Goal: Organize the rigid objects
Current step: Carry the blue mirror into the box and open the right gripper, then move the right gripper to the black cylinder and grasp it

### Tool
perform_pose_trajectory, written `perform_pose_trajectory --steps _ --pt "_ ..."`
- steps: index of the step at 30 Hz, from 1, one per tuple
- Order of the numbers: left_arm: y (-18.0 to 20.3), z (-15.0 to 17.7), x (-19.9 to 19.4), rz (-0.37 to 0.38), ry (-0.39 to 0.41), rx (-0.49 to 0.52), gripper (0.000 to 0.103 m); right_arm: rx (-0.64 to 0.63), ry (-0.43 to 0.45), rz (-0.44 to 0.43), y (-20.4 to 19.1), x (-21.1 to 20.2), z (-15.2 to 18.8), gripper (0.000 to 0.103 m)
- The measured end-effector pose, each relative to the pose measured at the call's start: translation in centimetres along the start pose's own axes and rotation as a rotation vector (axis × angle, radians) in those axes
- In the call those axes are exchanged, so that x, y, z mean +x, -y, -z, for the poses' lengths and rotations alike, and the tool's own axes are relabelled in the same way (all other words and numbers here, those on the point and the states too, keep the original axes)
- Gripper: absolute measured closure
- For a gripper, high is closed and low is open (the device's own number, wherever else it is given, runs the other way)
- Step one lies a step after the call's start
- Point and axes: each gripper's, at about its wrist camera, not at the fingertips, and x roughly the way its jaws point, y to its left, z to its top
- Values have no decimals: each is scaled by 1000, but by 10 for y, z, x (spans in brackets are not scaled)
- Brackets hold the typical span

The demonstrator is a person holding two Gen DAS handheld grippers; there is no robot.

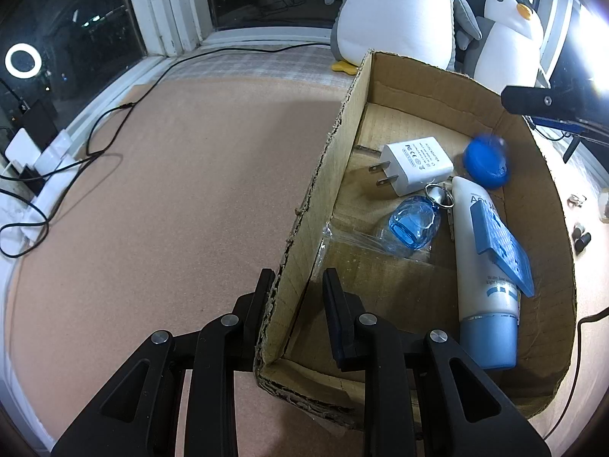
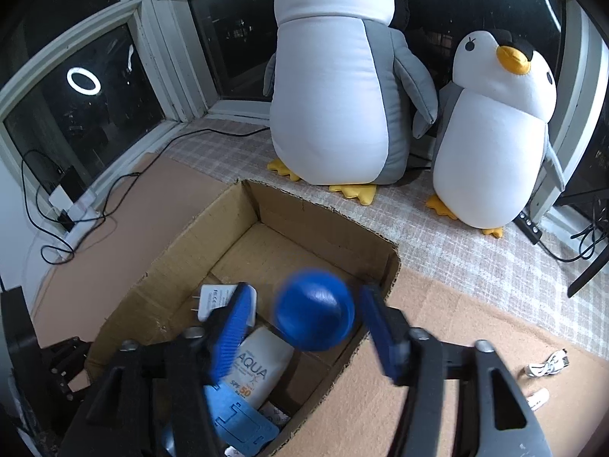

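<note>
1. My right claw [image 2: 304,327] hangs over the near right corner of the open brown cardboard box [image 1: 327,144]; its blue-padded fingers [image 2: 232,327] stand wide apart and grip nothing; the round blue plastic cap [image 2: 315,308] shows blurred in the gap between them, touching neither pad, so I judge it is dropping free.

2. My left claw [image 1: 298,289] straddles the box's left wall near the front corner, one black finger [image 1: 262,297] outside and one inside; whether they actually pinch the cardboard I cannot tell, though I judge it is there to steady the box.

3. Inside the box lie a white two-pronged plug adapter [image 1: 413,169], a clear blue plastic bottle in a wrinkled bag [image 1: 413,224], a small metal key ring [image 1: 439,194], and a white sunscreen tube with a pale blue cap [image 1: 483,278]; a flat blue plastic piece [image 1: 502,245] rests across the tube; in the left view the cap sits blurred near the far right wall.

4. Most of the work looks done; on the tan mat [image 1: 171,190] right of the box a coiled white cable [image 2: 548,365], another small white piece [image 2: 536,398] and a few small dark bits [image 1: 581,238] remain, so I judge a few pickups are left.

5. Two plush penguins [image 2: 335,95] stand behind the box, by the window.
</note>
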Motion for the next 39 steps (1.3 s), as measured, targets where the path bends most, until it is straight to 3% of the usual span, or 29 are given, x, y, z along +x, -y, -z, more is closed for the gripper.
perform_pose_trajectory --steps 6,25,39 --pt "-1 0 0 1 1 -2 80 10 17 11 2 -2 0 32" --pt "-1 0 1 2 1 -1 80 29 26 2 15 -28 13 30" --pt "-1 0 1 1 1 -2 80 182 23 94 108 -94 72 30"
